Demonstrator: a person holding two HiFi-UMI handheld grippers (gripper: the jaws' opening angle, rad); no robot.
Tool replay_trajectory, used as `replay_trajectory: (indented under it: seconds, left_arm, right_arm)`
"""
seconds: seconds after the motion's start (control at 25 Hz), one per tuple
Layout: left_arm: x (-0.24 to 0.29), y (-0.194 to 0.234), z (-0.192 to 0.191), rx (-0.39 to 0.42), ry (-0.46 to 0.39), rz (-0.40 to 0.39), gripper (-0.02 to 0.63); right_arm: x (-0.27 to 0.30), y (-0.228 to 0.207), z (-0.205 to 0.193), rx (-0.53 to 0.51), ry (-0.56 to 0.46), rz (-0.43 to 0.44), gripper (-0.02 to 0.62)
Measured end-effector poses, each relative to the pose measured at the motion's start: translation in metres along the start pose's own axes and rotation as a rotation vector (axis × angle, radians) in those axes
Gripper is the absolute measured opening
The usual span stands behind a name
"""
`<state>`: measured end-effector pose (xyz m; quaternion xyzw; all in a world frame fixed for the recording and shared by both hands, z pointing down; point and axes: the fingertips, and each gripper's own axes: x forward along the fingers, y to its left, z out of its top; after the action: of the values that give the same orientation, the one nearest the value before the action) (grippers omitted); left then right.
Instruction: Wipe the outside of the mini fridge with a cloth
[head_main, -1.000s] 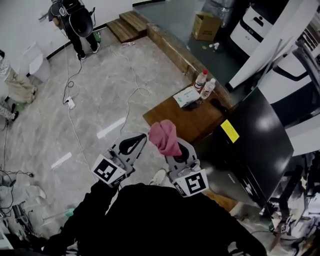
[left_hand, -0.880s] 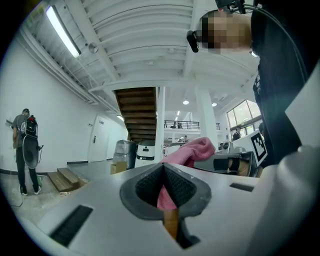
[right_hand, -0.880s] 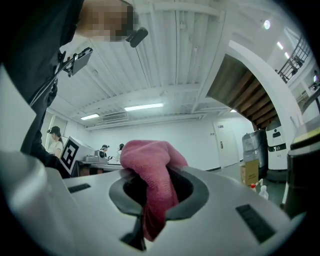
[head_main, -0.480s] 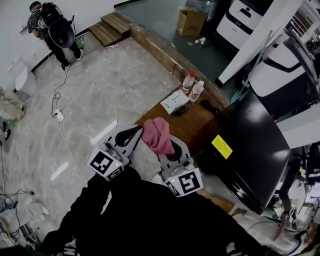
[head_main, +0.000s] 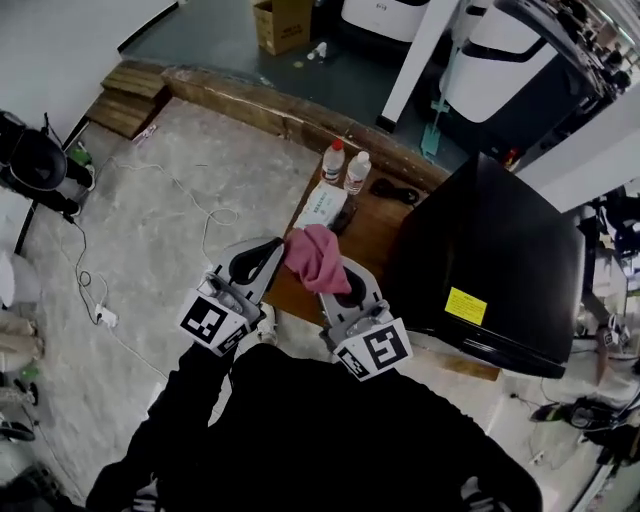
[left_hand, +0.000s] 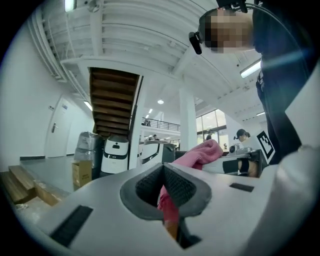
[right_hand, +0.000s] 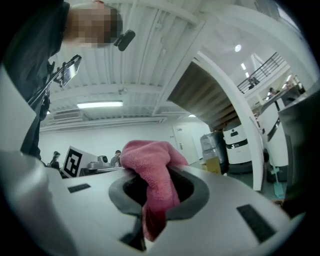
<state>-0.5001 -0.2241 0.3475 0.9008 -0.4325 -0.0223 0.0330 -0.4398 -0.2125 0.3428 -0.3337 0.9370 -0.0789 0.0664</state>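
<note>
You've turned toward the mini fridge (head_main: 500, 250), now near, right of your right gripper (head_main: 325, 275), which stays clamped on the pink cloth (head_main: 312, 256). Left gripper (head_main: 265, 258) jaws together, empty. Cloth not touching fridge yet, so wiping hasn't started

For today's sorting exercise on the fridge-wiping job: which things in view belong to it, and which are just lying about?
Belong: pink cloth, right gripper gripping it, black mini fridge.
Lying about: two bottles, flat white packet, cardboard box.
</note>
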Motion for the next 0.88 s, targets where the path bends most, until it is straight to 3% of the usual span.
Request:
replay_trajectory:
  seconds: [0.28,0.56,0.88]
  left_arm:
    - [0.081,0.034,0.004,0.037,-0.001,-0.264,0.006]
    - [0.162,0.026,0.005,0.015,-0.026,-0.504,0.006]
    - [0.237,0.001,0.012,0.053,-0.034,-0.654,0.006]
  right_arm:
    - [0.028,-0.097,0.007,0.170,-0.153,-0.364,0.057]
    - [0.005,-0.182,0.030,0.226,-0.360,-0.680,0.057]
    - [-0.036,-0.255,0.050,0.348,-0.621,-0.937,0.057]
